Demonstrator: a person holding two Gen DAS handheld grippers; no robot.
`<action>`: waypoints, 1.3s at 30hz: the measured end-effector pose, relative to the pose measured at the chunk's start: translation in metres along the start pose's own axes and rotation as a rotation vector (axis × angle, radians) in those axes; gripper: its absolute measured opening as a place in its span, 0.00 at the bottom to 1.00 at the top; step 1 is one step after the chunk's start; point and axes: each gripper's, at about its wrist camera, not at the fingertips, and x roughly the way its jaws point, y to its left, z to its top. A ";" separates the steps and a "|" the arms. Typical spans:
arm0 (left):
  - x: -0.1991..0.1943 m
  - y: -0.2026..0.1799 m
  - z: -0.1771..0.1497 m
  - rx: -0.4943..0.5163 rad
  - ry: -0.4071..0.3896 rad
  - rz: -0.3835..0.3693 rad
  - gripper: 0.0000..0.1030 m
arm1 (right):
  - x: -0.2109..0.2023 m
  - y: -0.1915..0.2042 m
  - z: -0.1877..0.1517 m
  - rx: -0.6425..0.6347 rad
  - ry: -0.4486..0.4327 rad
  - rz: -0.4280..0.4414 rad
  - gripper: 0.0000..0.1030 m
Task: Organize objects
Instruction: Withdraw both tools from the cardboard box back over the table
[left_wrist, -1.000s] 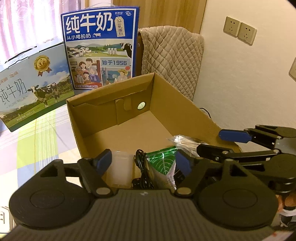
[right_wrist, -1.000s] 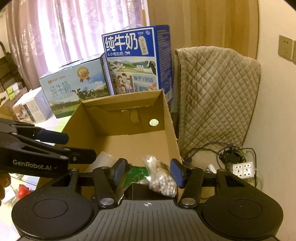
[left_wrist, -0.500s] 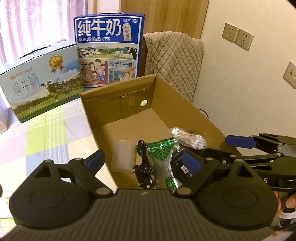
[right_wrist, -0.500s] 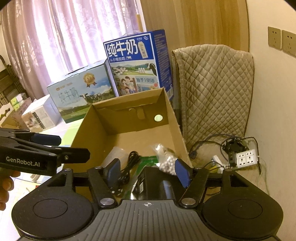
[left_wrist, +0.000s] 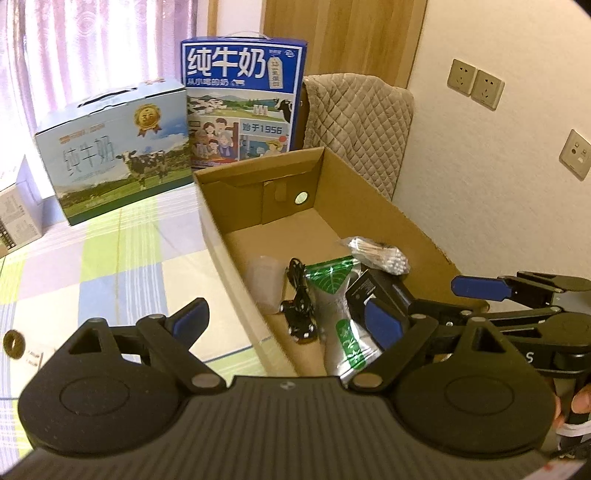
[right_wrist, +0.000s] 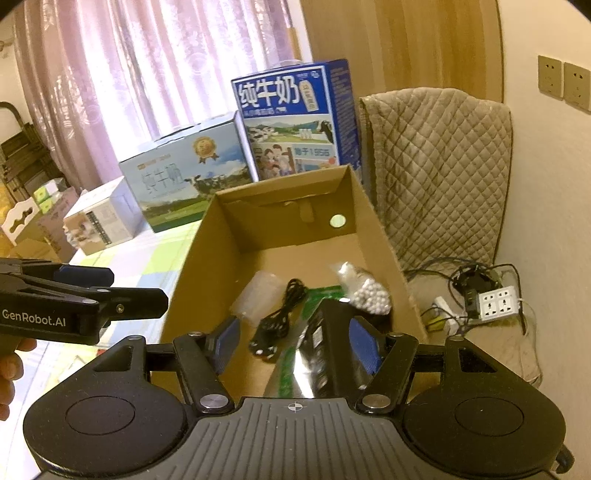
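The left claw (right_wrist: 85, 291) reads "GenRobot.AI"; the blue milk carton (left_wrist: 240, 99) reads "纯牛奶" and "1956".

You were in a home, in a lived-in room rather than a lab or shop. Behind the cardboard box (right_wrist: 373, 236) stood two milk cartons (right_wrist: 291, 122), and behind those hung pink curtains (right_wrist: 147, 74) over a bright window. To the right of the box a quilted cover (right_wrist: 439, 166) draped a seat, with a power strip (right_wrist: 496, 302) and tangled cords below it. Wall sockets (left_wrist: 474, 86) sat above, and a checked cloth (left_wrist: 110, 258) lay left of the box.
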 end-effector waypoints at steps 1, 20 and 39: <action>-0.003 0.002 -0.002 -0.003 0.000 0.003 0.87 | -0.001 0.004 -0.002 -0.002 0.003 0.005 0.61; -0.060 0.062 -0.062 -0.079 0.008 0.057 0.88 | -0.013 0.081 -0.035 -0.069 0.045 0.068 0.61; -0.118 0.146 -0.115 -0.106 -0.024 0.160 0.99 | 0.007 0.170 -0.061 -0.133 0.108 0.127 0.61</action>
